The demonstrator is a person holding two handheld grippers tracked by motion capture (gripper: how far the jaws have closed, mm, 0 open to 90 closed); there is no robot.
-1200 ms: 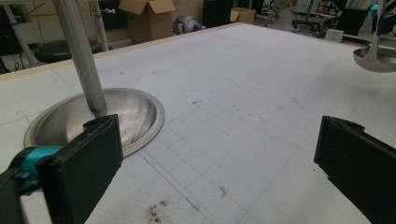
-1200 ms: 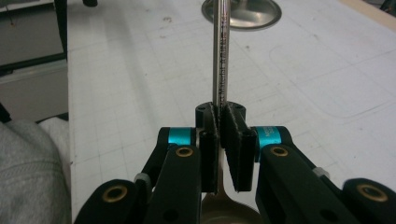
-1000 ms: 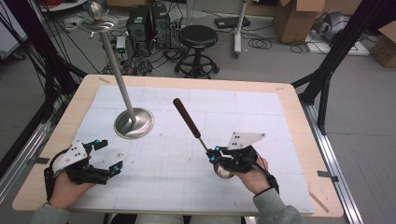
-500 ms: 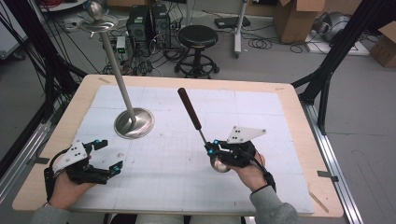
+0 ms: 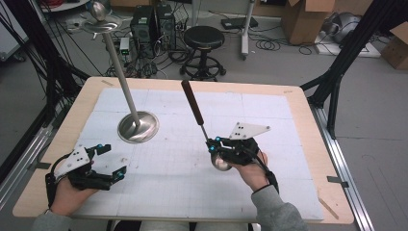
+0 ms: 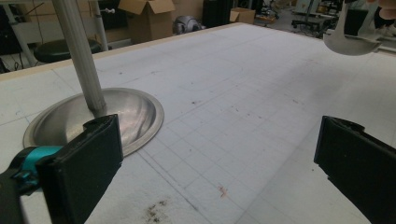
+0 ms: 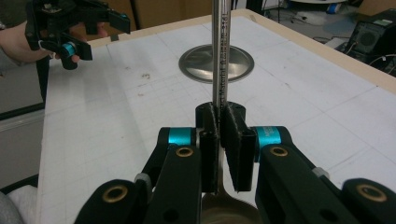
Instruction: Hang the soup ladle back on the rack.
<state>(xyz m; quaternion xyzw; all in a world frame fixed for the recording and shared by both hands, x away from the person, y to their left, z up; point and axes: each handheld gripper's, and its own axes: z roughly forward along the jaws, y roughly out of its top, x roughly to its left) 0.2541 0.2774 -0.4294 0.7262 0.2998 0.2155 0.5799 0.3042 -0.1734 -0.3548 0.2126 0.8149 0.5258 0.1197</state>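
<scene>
Gripping the ladle [image 5: 195,107] by its thin, stiff, slippery shank, right tongs [image 5: 215,143] stay closed; left tongs [image 5: 109,160] open.

Stand [image 5: 138,126] on table [image 5: 298,115] rear-left, ladle [image 5: 202,126] to its right – raised
</scene>
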